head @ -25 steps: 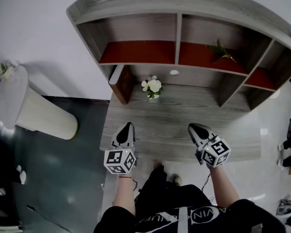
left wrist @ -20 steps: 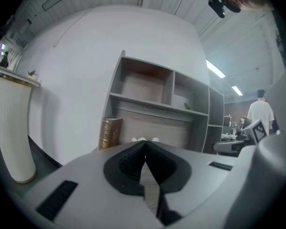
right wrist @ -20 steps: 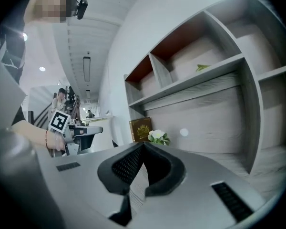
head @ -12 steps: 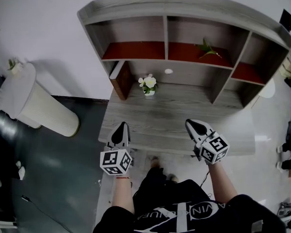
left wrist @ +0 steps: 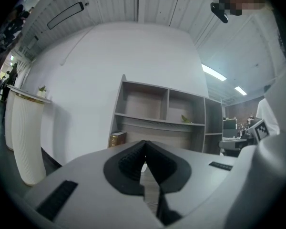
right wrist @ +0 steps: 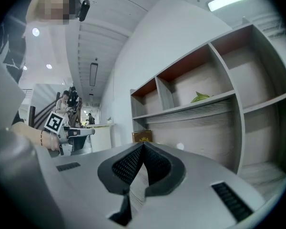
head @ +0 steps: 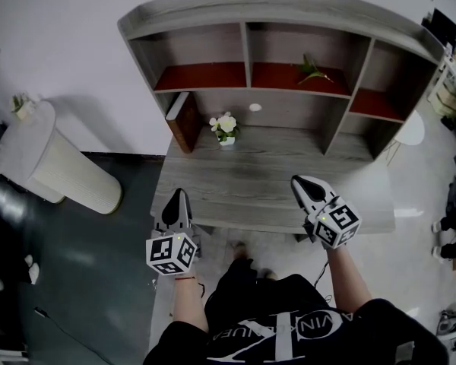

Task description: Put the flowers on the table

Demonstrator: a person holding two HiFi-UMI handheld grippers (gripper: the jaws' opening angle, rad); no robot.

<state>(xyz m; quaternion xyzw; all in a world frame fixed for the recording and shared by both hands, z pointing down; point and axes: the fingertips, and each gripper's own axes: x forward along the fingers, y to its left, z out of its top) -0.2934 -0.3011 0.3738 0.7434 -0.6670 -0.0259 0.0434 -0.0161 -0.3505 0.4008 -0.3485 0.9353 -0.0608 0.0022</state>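
Note:
A small pot of white flowers point(head: 225, 126) stands on the grey wooden table point(head: 273, 196), at the back left beside a brown book point(head: 184, 112). My left gripper point(head: 176, 201) hovers over the table's front left edge, shut and holding nothing. My right gripper point(head: 301, 182) is over the front right part, also shut and empty. Both are well short of the flowers. In the left gripper view the tips point(left wrist: 144, 144) meet; a white bit of the flowers peeks through the gap. In the right gripper view the jaw tips point(right wrist: 143, 145) touch too.
A hutch with red-floored shelves point(head: 205, 74) stands on the table's back; a green sprig point(head: 312, 69) lies on one shelf. A white ribbed pedestal point(head: 57, 169) with a small plant point(head: 21, 105) stands on the floor at left. The person's legs are below the table's front edge.
Both grippers have drawn back toward the table's front edge, the left one most. The head view has shifted, so the table and the flowers sit further left in it.

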